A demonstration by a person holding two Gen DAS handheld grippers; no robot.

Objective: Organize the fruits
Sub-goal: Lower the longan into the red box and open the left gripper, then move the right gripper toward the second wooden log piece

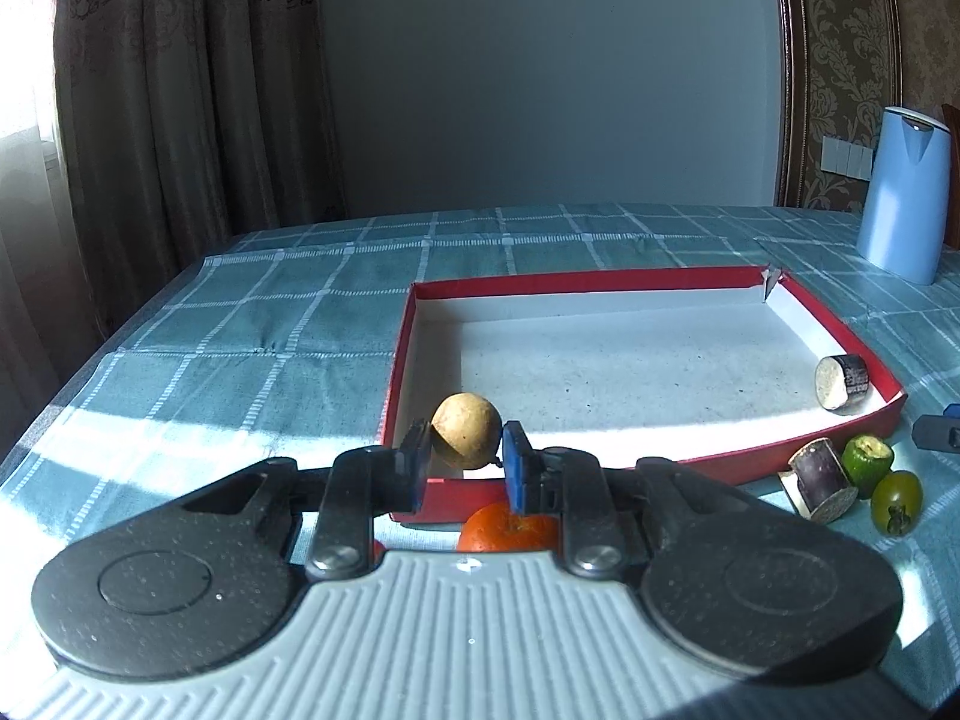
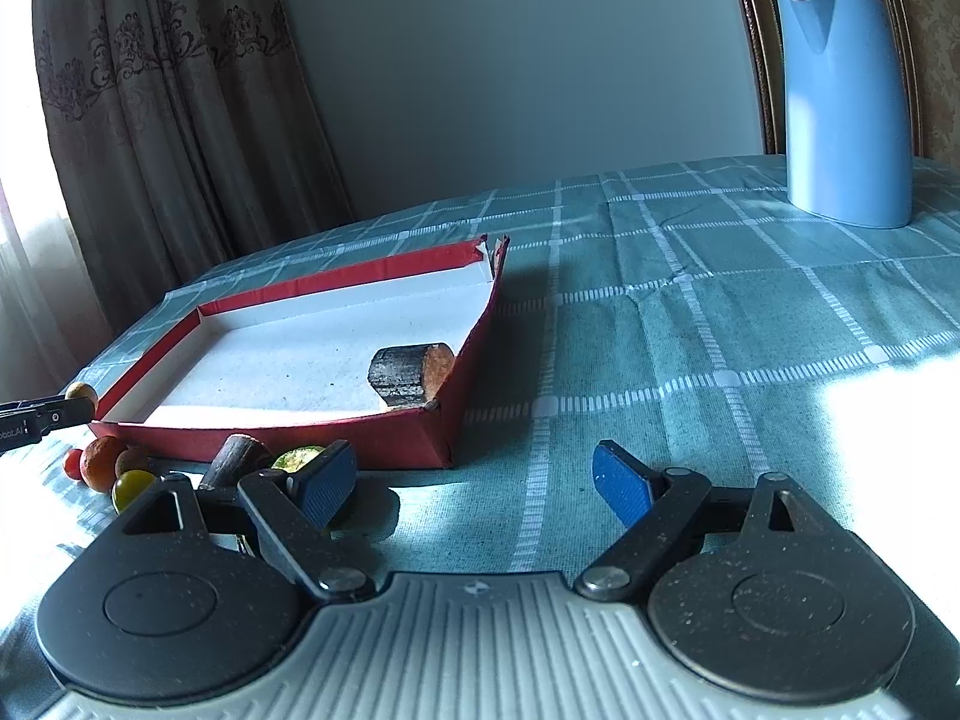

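1. Red box (image 1: 402, 360) with white inside, lying open-topped on the teal checked tablecloth (image 1: 240, 324); far right corner torn.
2. Inside the box: only one cut piece of sugarcane (image 1: 843, 383), dark-skinned with a pale cut face, resting against the right wall near the front corner. Rest of the white floor bare, speckled.
3. Left gripper (image 1: 465, 450) pinching a round tan fruit (image 1: 467, 429) between its blue pads, raised over the near left corner of the box, clear of the floor.
4. Just below the held fruit, outside the front wall: an orange (image 1: 507, 528), partly hidden by the gripper body; a small red fruit (image 2: 73, 462) beside it, seen from the right wrist.
5. Outside the front right of the box, on the cloth: a second sugarcane piece (image 1: 821, 480), a cut green fruit (image 1: 867, 457) touching it, and a green cherry tomato (image 1: 896, 495) just beside both.
6. Right gripper (image 2: 474, 483) spread wide, nothing between its blue pads, low over the cloth to the right of the box.
7. Blue jug (image 2: 846, 102) standing upright at the far right of the table, well apart from the box.
8. Brown patterned curtain (image 1: 180, 90) behind the table on the left.
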